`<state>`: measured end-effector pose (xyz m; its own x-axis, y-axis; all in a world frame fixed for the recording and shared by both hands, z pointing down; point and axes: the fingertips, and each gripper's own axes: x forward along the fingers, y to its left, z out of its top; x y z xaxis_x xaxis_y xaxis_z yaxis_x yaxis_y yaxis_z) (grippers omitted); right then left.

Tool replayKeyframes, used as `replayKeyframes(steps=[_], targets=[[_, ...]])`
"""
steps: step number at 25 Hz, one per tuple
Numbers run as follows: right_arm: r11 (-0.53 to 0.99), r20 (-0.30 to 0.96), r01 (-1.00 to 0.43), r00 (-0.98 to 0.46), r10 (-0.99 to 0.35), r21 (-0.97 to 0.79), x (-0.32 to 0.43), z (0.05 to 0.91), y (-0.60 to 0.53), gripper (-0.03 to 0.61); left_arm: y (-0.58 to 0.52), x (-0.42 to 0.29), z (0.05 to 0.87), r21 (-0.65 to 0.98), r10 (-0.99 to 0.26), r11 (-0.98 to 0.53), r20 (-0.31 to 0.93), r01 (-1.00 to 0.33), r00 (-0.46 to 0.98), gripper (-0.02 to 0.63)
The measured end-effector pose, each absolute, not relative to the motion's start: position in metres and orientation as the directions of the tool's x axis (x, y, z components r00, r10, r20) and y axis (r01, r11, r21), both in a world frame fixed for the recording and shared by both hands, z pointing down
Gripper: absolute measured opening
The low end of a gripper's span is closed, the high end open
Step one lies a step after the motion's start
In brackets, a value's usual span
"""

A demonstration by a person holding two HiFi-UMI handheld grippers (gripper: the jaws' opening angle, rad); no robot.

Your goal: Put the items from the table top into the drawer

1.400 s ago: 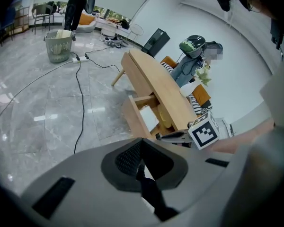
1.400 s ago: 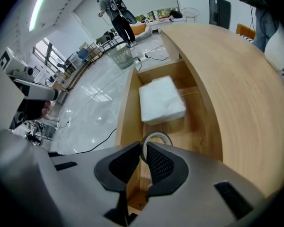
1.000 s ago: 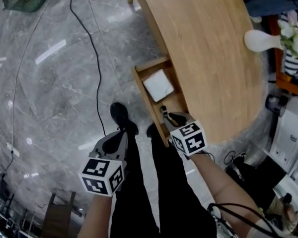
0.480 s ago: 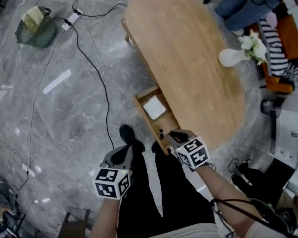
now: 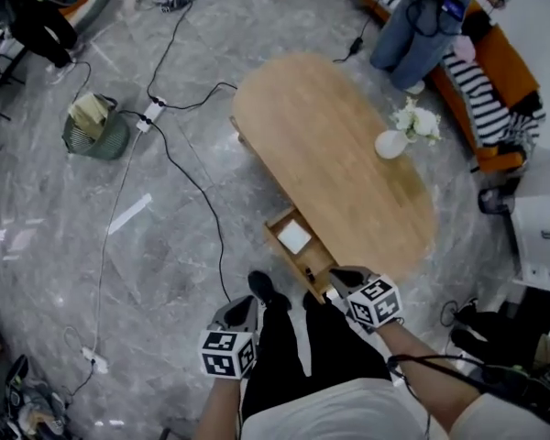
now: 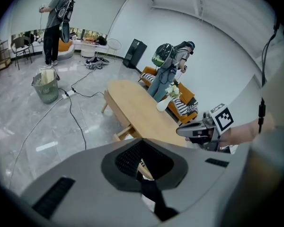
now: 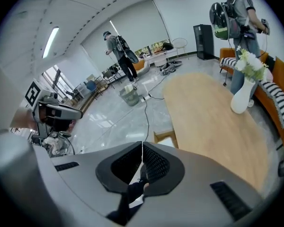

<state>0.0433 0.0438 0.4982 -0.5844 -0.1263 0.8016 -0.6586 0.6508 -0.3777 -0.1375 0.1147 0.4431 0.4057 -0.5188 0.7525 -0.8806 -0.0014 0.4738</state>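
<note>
The oval wooden table (image 5: 339,168) has its drawer (image 5: 281,225) pulled open on the near side. A white flat item (image 5: 294,236) and a small dark item (image 5: 309,270) lie inside the drawer. A white vase with flowers (image 5: 391,143) stands on the far part of the table top, which otherwise looks bare. My right gripper (image 5: 335,284) hovers high over the drawer's near end; its jaws have just been closing and are shut with nothing between them (image 7: 142,143). My left gripper (image 5: 242,303) hangs above the floor left of the drawer, shut and empty (image 6: 142,141).
A person (image 5: 414,21) stands at the table's far end by an orange sofa (image 5: 500,67). A black cable (image 5: 194,183) runs across the grey floor to a power strip near a green basket (image 5: 96,131). A white appliance (image 5: 541,236) stands at the right.
Both grippers have risen well above the drawer, and the table and drawer now look smaller and farther below. The right gripper has drawn back from the small dark item in the drawer.
</note>
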Motion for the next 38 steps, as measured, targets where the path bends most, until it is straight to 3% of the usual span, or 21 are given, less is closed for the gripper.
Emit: replayKeyframes(steps=[14,38], targets=[[0.514,0.695,-0.748,-0.629,-0.348,-0.420,0.056,0.363,0.054,0.037,0.114,-0.134,0.326,0.440,-0.525,-0.281,0.674,-0.853,0.521,0.000],[0.442,0.534,-0.786,-0.618,-0.577,-0.432,0.154,0.257,0.213,0.037,0.221,-0.070,0.222,0.383,-0.601,-0.434,0.551,-0.816,0.578,0.000]])
